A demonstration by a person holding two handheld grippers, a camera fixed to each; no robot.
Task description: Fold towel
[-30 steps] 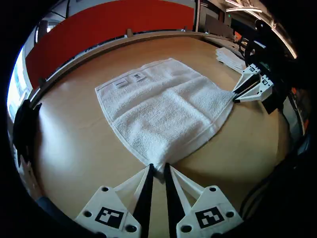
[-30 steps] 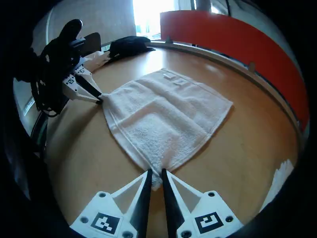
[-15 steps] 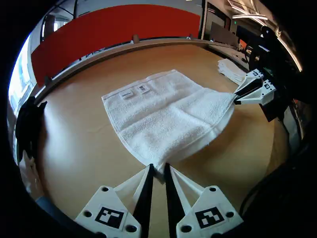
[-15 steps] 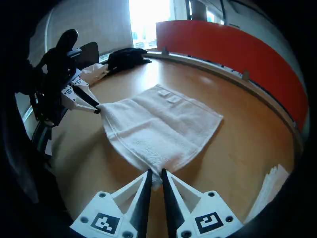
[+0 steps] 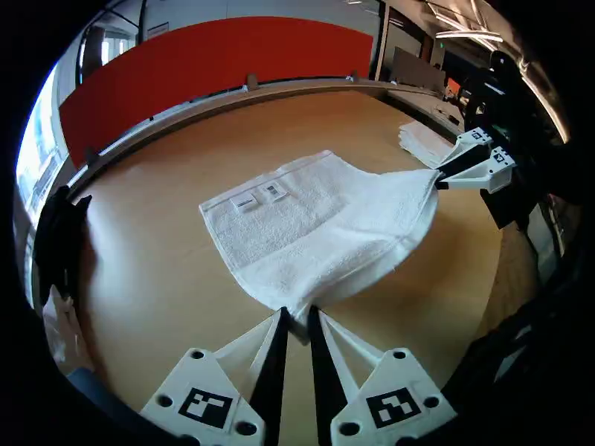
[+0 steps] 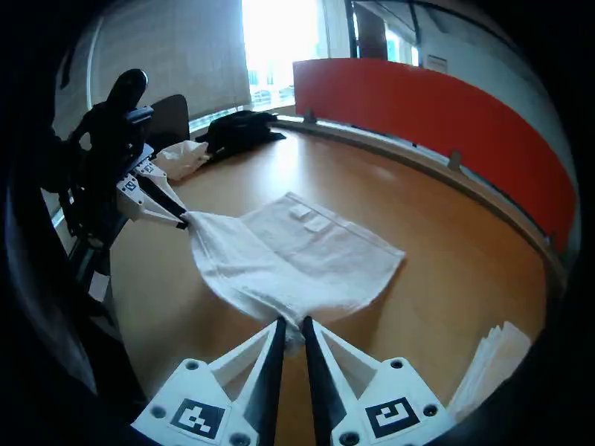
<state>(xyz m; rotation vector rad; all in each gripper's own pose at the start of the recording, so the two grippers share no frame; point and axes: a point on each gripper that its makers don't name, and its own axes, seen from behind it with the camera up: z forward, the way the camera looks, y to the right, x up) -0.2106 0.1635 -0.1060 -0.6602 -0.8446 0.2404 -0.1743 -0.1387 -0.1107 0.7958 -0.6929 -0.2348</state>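
Towel [image 5: 320, 215] has its near edge up off the tabletop [image 5: 149, 245]; my left tool [image 5: 297, 316] pinches one corner, my right tool [image 6: 293, 323] the other.

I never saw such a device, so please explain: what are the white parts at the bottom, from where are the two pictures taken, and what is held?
A person holds two hand tools, each with two fingers (those white parts) and a camera looking along them. One picture comes from the left gripper, the other from the right gripper. A white towel lies on a wooden table. Each gripper pinches one near corner, raised off the table; the far edge lies flat.
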